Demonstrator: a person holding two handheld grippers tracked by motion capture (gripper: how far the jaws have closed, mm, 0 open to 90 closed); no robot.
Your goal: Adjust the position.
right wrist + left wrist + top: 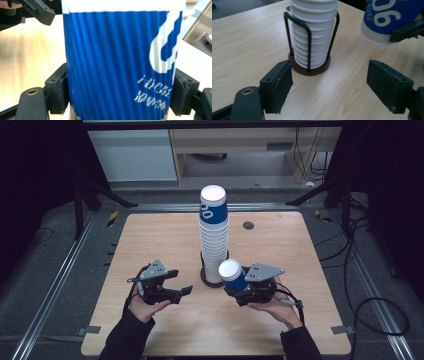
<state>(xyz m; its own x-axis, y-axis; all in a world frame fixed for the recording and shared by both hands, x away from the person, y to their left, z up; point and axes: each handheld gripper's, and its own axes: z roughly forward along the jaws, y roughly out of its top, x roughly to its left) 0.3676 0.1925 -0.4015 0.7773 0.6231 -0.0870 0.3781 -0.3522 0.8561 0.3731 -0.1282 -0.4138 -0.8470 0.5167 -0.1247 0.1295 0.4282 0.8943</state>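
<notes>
A: Where's the cup [232, 275] right now?

B: In the right gripper [243, 289], pinched across its ribbed blue wall. In the right gripper view both pads press on its sides [120, 62]. It is held clear of the table [280, 245], upside down and tilted, its white base up and leaning toward the stack [214, 232].

A: And the stack?

B: On the table's middle line, a tall column of upturned cups in a wire holder [310, 50] on a round dark base. It lies just left of and a little beyond the held cup; in the high view the two nearly touch, but I can't tell if they do.

A: What about the other tool?

B: The left gripper [177, 284] hangs near and left of the holder, jaws spread with nothing between them. Its own view looks straight at the holder's foot.

A: So what does the next move turn on?

B: Height and axis, I'd judge. The stack's top sits well above the cup, and the stack stands upright while the cup leans. If the cup is going on top, the right hand, the nearer one, would have to lift it and bring it upright over that top. If it is being carried off, it need only move right.
</notes>
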